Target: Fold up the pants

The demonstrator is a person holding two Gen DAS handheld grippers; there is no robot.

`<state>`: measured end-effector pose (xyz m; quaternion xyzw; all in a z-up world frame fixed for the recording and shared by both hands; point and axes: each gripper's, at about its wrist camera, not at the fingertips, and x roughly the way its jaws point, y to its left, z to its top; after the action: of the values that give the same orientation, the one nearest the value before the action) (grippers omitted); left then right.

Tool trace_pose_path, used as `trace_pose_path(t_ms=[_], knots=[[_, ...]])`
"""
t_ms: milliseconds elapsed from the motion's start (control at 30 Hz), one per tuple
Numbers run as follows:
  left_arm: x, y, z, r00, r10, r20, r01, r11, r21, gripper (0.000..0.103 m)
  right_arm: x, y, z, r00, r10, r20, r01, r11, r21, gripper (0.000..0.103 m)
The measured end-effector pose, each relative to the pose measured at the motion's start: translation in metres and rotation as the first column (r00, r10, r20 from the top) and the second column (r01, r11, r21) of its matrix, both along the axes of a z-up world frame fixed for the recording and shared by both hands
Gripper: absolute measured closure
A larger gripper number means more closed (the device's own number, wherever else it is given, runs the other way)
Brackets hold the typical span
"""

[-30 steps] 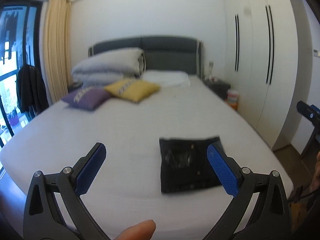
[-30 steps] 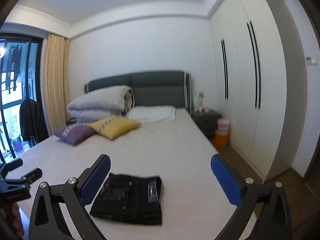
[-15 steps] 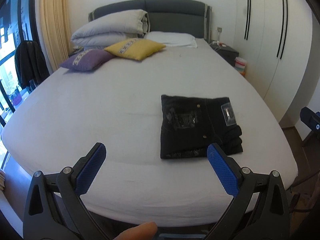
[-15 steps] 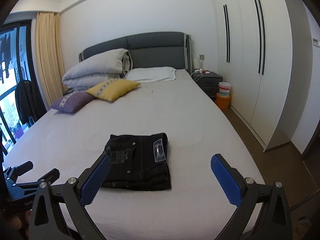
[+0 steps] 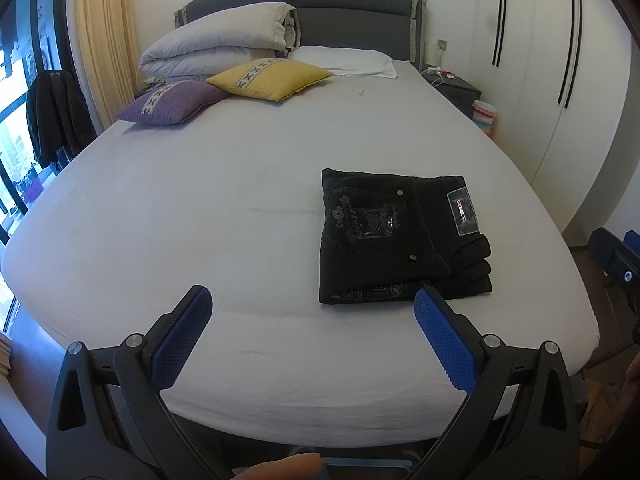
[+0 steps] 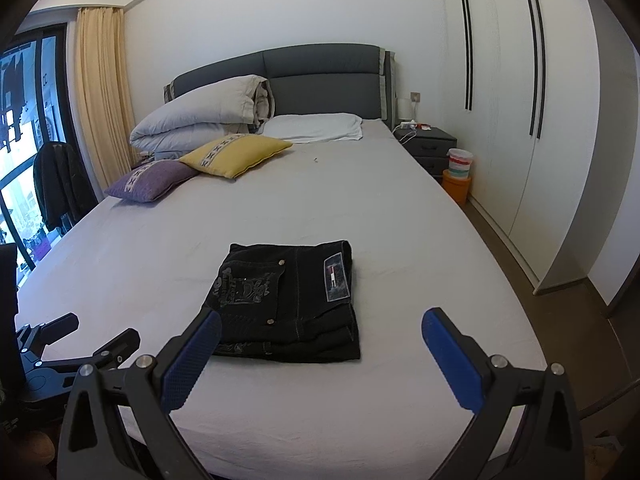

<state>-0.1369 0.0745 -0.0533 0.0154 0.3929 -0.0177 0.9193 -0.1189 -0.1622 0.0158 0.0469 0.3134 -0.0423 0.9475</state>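
Both tongs, left (image 5: 310,304) and right (image 6: 322,326), gape empty above the bed's (image 5: 200,208) foot edge, now tilted lower than before, the folded pants (image 5: 400,240) lying near that edge.

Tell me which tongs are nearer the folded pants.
Left, though barely. The left tongs sit left of the pants; the right tongs sit just right of them, both open, touching nothing.

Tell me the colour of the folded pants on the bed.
Black, with a pale printed design on the pocket; the pants show best in the left wrist view.
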Motion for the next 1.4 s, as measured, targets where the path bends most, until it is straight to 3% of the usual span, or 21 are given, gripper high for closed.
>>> trace_pose_path(t_ms=[1400], knots=[[0.0054,-0.0001,-0.0096,1.000,0.006,-0.028,-0.006,1.000,-0.004,0.000,0.0001,0.0104,-0.0082,0.999,0.029,-0.028,-0.029,1.000,-0.006,0.000]])
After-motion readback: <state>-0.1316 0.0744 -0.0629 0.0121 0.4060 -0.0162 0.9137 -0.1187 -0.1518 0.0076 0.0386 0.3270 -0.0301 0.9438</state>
